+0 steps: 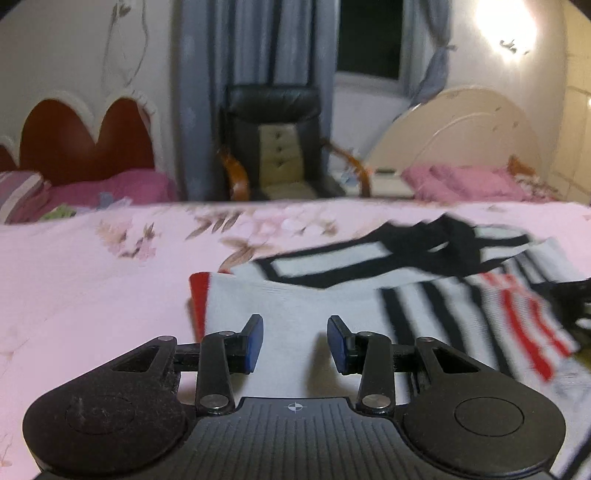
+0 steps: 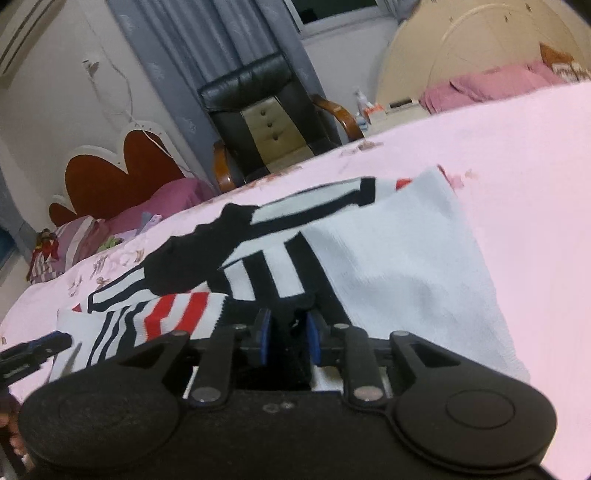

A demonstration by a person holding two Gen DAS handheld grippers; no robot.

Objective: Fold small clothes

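Closest in the left wrist view is the left gripper point(image 1: 295, 341), its two blue pads point(image 1: 255, 341) apart with nothing between them, hanging just over the plain white part of a small knit top point(image 1: 295, 302). That one top lies flat on a pink flowered bedspread point(image 1: 92, 277), with a red edge at the left, black bands across the middle and black and red stripes at the right. Only this view shows a bright lamp glow point(image 1: 506, 26) on the far wall and a dark window point(image 1: 369, 37). One black chair point(image 1: 277, 144) with wooden arms stands behind the bed, and two headboards show, a red scalloped one point(image 1: 85, 144) at the left and a cream round one point(image 1: 454, 129) at the right. In the right wrist view, the right gripper point(image 2: 288, 332) has its pads a little apart, with a black bit of the top point(image 2: 388, 258) sitting between them; whether the pads press on it cannot be told. Only this view shows the tip of the other gripper point(image 2: 33, 350) at the left edge and a white cord point(image 2: 122, 92) hanging on the wall. The same chair point(image 2: 266, 122) and both headboards show here too.
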